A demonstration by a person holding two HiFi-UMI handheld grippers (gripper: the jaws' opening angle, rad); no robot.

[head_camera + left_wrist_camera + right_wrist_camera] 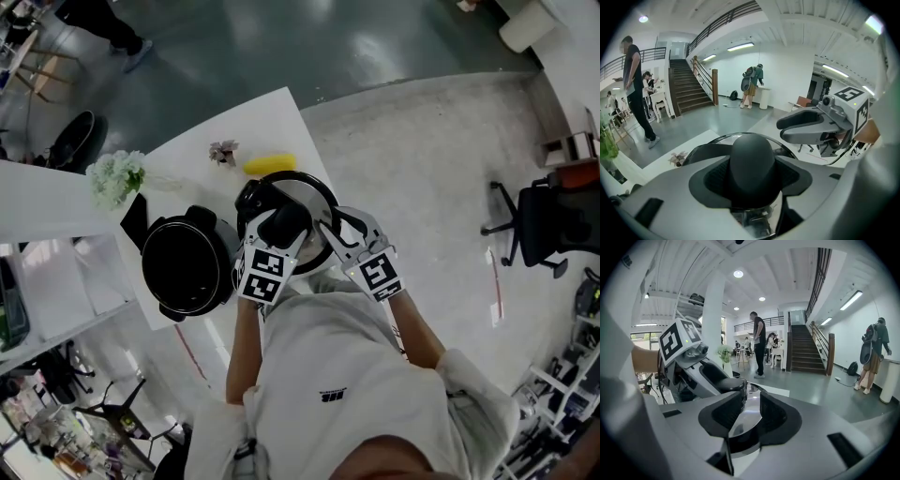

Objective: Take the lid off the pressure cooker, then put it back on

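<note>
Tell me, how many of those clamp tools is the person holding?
2. The left gripper is clamped on the knob of the lid; the right gripper holds its rim alongside. None look hidden.

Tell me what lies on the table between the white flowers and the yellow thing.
A small dried-looking flower sprig, shown in the head view.

The person wears a pale T-shirt (349, 370) — small black chest logo (333, 397).
</note>
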